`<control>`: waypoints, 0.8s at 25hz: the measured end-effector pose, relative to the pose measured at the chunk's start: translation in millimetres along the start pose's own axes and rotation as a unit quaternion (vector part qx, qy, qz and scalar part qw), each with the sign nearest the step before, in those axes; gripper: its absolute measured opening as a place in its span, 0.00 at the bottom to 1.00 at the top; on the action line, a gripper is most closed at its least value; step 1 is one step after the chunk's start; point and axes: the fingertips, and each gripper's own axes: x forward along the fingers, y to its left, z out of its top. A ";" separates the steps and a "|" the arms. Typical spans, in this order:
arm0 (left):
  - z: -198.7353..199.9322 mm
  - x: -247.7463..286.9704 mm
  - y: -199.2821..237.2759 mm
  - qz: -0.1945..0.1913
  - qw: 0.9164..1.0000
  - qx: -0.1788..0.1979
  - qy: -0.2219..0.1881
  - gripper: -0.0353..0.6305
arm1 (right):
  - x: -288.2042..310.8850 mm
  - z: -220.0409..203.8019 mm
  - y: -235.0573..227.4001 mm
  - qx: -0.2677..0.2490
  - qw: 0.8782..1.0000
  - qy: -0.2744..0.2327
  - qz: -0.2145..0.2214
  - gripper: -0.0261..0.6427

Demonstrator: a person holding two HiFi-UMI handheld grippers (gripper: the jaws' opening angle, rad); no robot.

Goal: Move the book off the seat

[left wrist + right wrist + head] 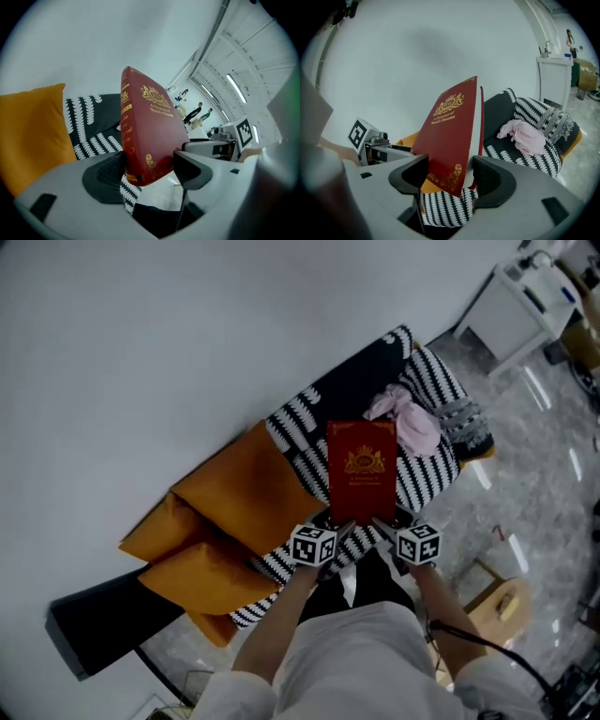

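Head view | left tongs [334, 524], right tongs [383, 524] each clamped on red book [361, 470] | over striped sofa [298, 420] | white wall [141, 352], marble floor [534, 456]

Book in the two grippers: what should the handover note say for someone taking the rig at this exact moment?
Left gripper: shut on the red book at its lower left corner.
Right gripper: shut on the book's lower right corner.
Book: held tilted upright over the black-and-white seat, apparently clear of it. Orange cushions lie to its left, a pink cloth behind it to the right.
Done: book gripped and raised.
Left: carry it away from the seat and set it down elsewhere.
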 end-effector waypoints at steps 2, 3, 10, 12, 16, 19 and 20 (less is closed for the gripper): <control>6.5 -25.0 -21.3 0.000 1.000 0.006 0.001 0.53 | -25.0 7.7 19.0 0.004 1.000 -0.006 -0.001 0.51; 7.7 -35.0 -31.6 0.000 1.000 0.008 0.002 0.53 | -36.8 9.6 26.3 0.006 1.000 -0.008 -0.001 0.51; 11.1 -71.2 -59.5 -0.010 0.999 0.036 0.008 0.53 | -73.1 13.1 57.8 0.012 0.999 -0.033 -0.013 0.51; 9.9 -80.1 -65.7 -0.014 0.999 0.044 0.012 0.53 | -82.2 12.0 66.3 0.014 0.999 -0.040 -0.018 0.51; 7.4 -88.5 -80.4 -0.026 0.998 0.060 0.011 0.53 | -100.1 8.2 73.2 0.021 0.998 -0.059 -0.031 0.51; 2.0 -92.3 -91.9 -0.036 0.997 0.068 0.017 0.53 | -114.6 2.9 76.5 0.025 0.996 -0.072 -0.040 0.51; -0.1 -93.9 -96.3 -0.039 0.996 0.073 0.020 0.53 | -119.6 0.2 77.8 0.027 0.996 -0.075 -0.043 0.51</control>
